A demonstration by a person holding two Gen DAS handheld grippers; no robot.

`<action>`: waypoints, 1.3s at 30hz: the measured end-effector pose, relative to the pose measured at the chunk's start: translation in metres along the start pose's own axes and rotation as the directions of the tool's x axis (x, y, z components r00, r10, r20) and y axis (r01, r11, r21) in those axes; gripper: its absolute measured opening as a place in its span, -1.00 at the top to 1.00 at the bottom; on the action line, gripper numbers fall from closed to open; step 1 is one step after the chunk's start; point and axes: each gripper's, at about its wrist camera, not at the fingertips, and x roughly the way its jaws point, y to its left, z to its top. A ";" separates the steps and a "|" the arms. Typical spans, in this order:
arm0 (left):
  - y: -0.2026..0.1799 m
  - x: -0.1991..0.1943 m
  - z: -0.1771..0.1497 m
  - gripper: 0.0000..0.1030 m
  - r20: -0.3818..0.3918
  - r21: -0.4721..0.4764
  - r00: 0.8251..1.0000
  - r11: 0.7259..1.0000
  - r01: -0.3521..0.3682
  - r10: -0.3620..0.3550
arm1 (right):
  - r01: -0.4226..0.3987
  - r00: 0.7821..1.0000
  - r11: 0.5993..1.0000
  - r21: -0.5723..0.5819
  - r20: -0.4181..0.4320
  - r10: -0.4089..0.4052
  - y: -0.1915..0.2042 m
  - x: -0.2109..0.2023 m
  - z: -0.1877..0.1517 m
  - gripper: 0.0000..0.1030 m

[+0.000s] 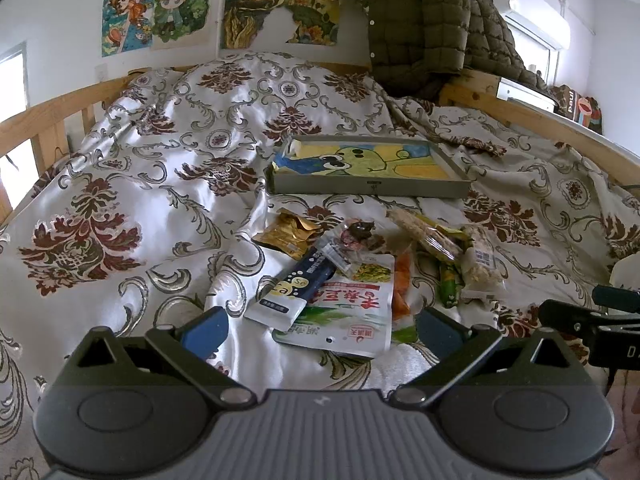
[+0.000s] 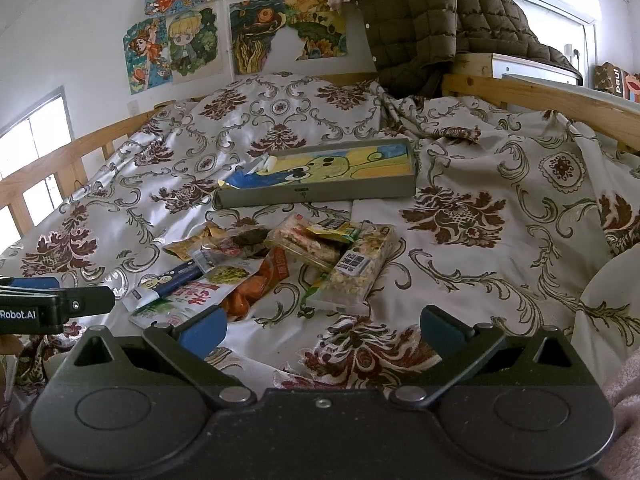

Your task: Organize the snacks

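Observation:
A heap of snack packets lies on the patterned bedspread: a white and green pouch (image 1: 344, 312) (image 2: 180, 302), a dark blue stick pack (image 1: 296, 280) (image 2: 172, 280), a gold packet (image 1: 286, 232) (image 2: 188, 246), an orange packet (image 1: 400, 284) (image 2: 256, 284) and clear cereal bars (image 1: 480, 264) (image 2: 360, 268). Behind them sits a shallow grey tray (image 1: 372, 189) (image 2: 320, 196) with a cartoon picture inside. My left gripper (image 1: 320, 330) is open just short of the white pouch. My right gripper (image 2: 322, 330) is open over bare bedspread, near the cereal bars.
The bed has wooden rails (image 1: 52, 112) (image 2: 540, 92) on both sides. An olive quilted jacket (image 1: 424, 28) (image 2: 432, 20) hangs at the head. Posters (image 2: 180, 44) cover the wall. A pale pillow (image 2: 612, 312) lies at the right edge.

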 end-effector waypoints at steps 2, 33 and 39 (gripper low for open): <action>0.001 0.000 0.000 -0.99 0.000 -0.001 1.000 1.000 0.001 -0.001 | 0.000 1.000 1.000 0.000 0.000 0.000 0.000 0.000 0.000 -0.99; 0.001 0.000 -0.001 -0.99 -0.003 -0.009 1.000 1.000 0.004 -0.004 | -0.001 1.000 1.000 -0.002 -0.006 0.001 0.001 0.001 -0.001 -0.99; 0.001 0.000 -0.001 -0.99 -0.003 -0.008 1.000 1.000 0.004 -0.004 | -0.001 1.000 1.000 -0.002 -0.007 0.001 0.001 0.001 0.000 -0.99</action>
